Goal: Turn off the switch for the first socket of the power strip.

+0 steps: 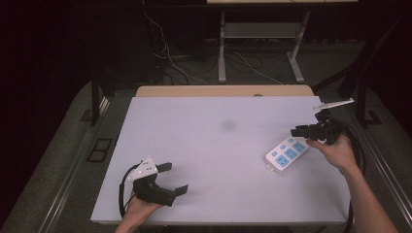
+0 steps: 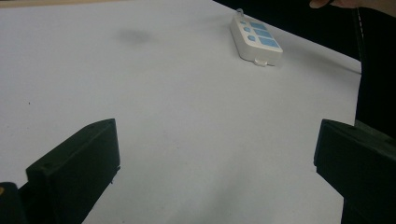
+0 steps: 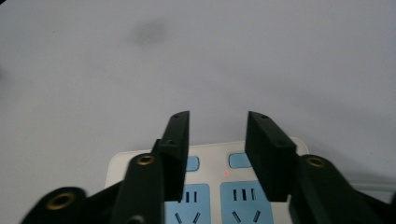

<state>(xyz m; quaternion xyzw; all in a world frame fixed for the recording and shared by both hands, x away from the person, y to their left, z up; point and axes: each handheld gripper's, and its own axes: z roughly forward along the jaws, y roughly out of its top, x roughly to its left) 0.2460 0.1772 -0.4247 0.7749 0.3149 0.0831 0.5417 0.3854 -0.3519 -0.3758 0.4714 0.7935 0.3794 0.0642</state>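
Power strip point(image 1: 286, 153) unlabelled, right gripper point(image 1: 300, 131) jaws partly apart above it, left gripper point(image 1: 172, 178) jaws wide.

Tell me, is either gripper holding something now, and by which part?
Nothing is held. The left gripper is open above bare table; the right gripper hovers open over the power strip, jaws apart.

White table point(image 1: 194, 145) bears a power strip point(image 1: 286, 154) near its right edge — a faint grey smudge point(image 1: 227, 125) mid-surface.
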